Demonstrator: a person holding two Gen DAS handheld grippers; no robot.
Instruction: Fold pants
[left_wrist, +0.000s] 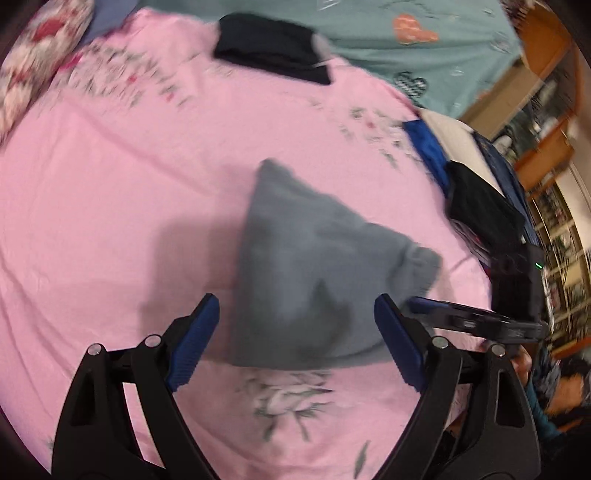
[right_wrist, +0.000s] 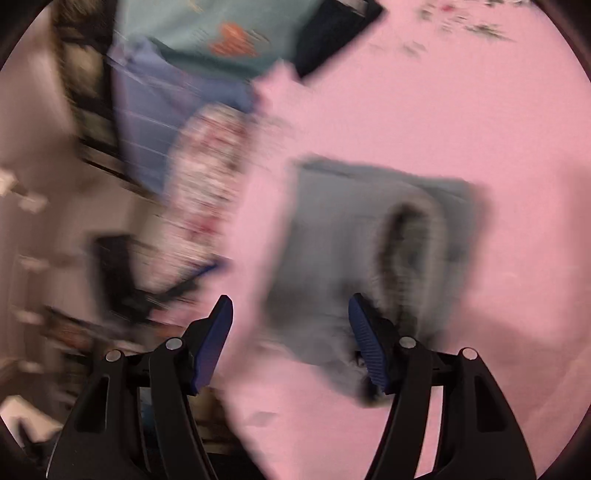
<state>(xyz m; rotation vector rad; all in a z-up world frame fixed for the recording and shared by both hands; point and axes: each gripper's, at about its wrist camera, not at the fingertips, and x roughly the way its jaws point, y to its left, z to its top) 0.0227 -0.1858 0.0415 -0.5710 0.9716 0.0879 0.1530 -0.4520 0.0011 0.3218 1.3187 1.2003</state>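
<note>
Pink floral sheet (left_wrist: 110, 184) fills both views, with the grey pants (left_wrist: 314, 266) folded into a compact bundle at centre frame.

Both pairs of tongs stand apart and hold nothing: the left gripper (left_wrist: 297, 325) hovers over the bundle's near edge, and the right gripper (right_wrist: 291, 332) frames its lower left corner. The right view is badly blurred. One top flap looks loose, so a careless nudge could likely spring the fold open.

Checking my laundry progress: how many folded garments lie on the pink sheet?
2: grey folded pants mid-sheet, and a dark folded garment at the far edge. Others may be hidden.
</note>
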